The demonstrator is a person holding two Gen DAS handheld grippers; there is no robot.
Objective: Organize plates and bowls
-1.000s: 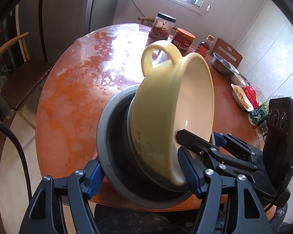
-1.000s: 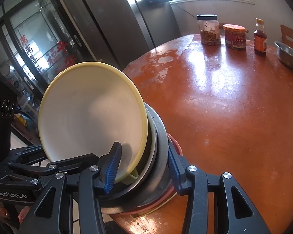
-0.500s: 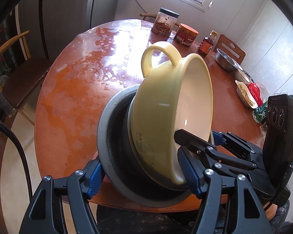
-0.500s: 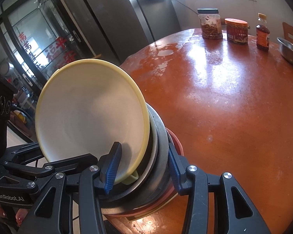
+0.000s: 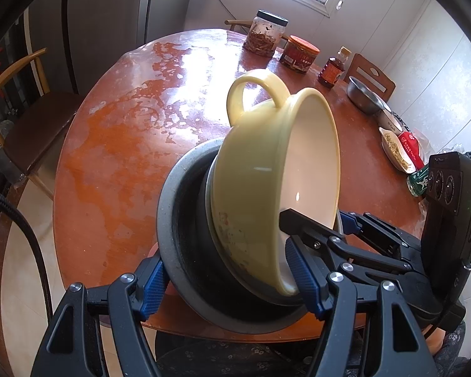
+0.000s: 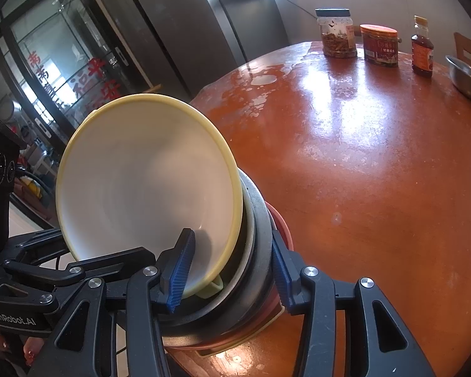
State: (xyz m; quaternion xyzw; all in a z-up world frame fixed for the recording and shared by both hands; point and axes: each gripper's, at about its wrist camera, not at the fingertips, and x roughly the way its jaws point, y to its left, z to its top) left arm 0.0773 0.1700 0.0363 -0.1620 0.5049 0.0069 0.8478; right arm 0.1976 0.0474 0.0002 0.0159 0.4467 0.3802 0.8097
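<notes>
Stack (image 5: 185, 238) of yellow bowl (image 5: 260, 188) and dark plates is clamped on edge at near counter (image 6: 361, 172) rim by left hand-held gripper (image 5: 232, 279) and right hand-held gripper (image 6: 229, 270). Setting flat remains.

Bowl (image 5: 267, 182) tilted in dish stack (image 5: 185, 220)

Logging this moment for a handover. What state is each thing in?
yellow bowl: tipped on edge, empty, nested in the dark plates.
dark plates: stacked, tipped up at the table edge.
left hand-held gripper: clamped around the stack.
right hand-held gripper: clamped around the stack.
jars: upright, lidded.
steel bowl: upright.
</notes>
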